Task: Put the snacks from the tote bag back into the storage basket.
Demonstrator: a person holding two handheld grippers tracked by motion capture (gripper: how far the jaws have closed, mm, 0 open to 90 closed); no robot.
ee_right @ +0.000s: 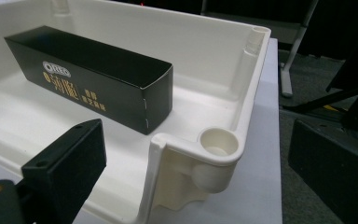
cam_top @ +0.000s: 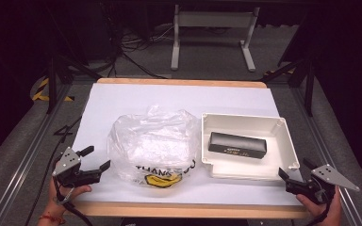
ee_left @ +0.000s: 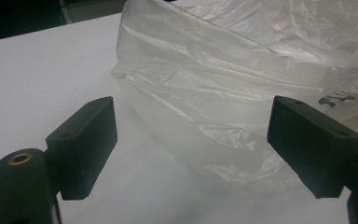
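Nearest, just before the tray (cam_top: 292,149), the right gripper (cam_top: 296,171) is held with jaws apart and empty; left of the tray, the left gripper (cam_top: 95,158) is likewise spread, empty, beside the bag (cam_top: 153,141). Inside the tray the box (cam_top: 237,145) is seen lying flat. The limp bag could be dragged or collapsed if pinched carelessly; the tray's corner post (ee_right: 218,142) could be struck.

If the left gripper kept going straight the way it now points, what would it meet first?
Most likely the crumpled clear plastic bag, which lies directly ahead between the open jaws of the left gripper; the exact gap is hard to judge.
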